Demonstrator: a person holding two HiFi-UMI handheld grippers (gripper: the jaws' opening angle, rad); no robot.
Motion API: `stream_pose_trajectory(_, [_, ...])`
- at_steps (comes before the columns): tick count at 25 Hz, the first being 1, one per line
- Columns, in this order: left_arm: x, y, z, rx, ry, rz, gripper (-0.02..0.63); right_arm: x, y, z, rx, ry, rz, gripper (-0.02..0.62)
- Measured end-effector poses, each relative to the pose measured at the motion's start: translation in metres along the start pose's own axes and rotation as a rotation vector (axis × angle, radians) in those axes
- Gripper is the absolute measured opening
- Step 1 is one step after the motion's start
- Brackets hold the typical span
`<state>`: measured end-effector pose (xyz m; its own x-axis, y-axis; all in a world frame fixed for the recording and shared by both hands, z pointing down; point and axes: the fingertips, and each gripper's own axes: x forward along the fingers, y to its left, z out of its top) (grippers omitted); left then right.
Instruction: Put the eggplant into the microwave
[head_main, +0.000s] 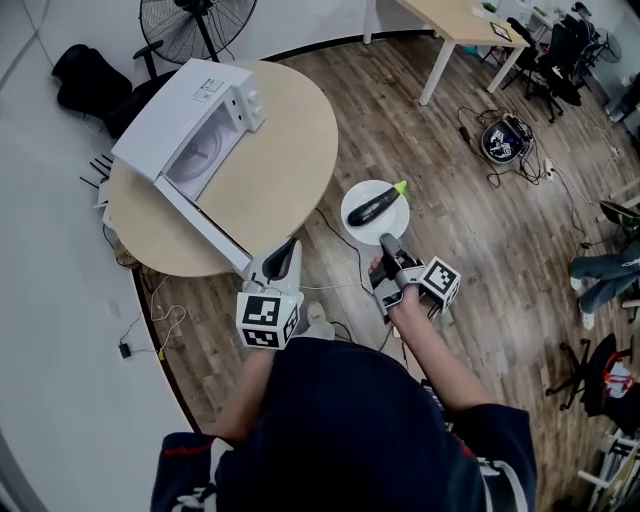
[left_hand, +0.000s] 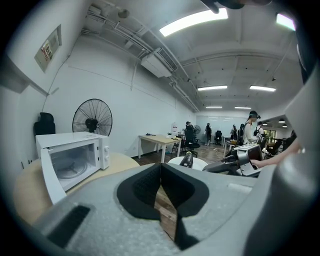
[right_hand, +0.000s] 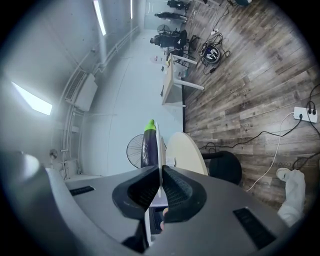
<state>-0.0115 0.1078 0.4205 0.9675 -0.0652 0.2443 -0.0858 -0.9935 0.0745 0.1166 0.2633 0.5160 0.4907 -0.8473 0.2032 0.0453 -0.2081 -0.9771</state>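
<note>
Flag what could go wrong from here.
The right gripper pinches only the rim of the round white plate, so the loose dark purple eggplant with a green stem might roll off if it tilts. The open door of the white microwave juts out toward the person; the plate could clip it going in.

The glossy dark purple eggplant (head_main: 376, 207) with a lime-green stem lies on its side on a round white plate (head_main: 386, 229), right of the round wooden table (head_main: 290, 150). The boxy white microwave (head_main: 185, 120) stands on the table's far left, door wide open.
</note>
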Motion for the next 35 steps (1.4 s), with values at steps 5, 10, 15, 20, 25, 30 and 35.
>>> stream_pose_trajectory(5, [0.021, 0.027, 0.013, 0.001, -0.007, -0.034, 0.017, 0.039, 0.012, -0.004, -0.003, -0.002, -0.002, 0.023])
stream_pose_trajectory(10, [0.034, 0.053, 0.024, -0.006, -0.024, -0.03, 0.017, 0.069, 0.018, -0.005, -0.002, -0.004, -0.008, 0.023])
stream_pose_trajectory(15, [0.041, 0.074, 0.029, -0.019, -0.034, -0.012, 0.017, 0.098, 0.021, -0.013, -0.011, 0.032, -0.013, 0.023])
stream_pose_trajectory(20, [0.047, 0.092, 0.028, -0.036, -0.036, 0.02, 0.017, 0.125, 0.02, -0.022, -0.019, 0.08, -0.019, 0.023])
stream_pose_trajectory(25, [0.053, 0.111, 0.031, -0.054, -0.03, 0.078, 0.017, 0.156, 0.025, -0.028, -0.025, 0.146, -0.026, 0.023])
stream_pose_trajectory(30, [0.06, 0.133, 0.031, -0.09, -0.033, 0.162, 0.017, 0.206, 0.028, -0.036, -0.039, 0.235, -0.02, 0.023])
stream_pose_trajectory(35, [0.076, 0.153, 0.031, -0.118, -0.022, 0.234, 0.017, 0.263, 0.041, -0.051, -0.075, 0.363, -0.01, 0.023])
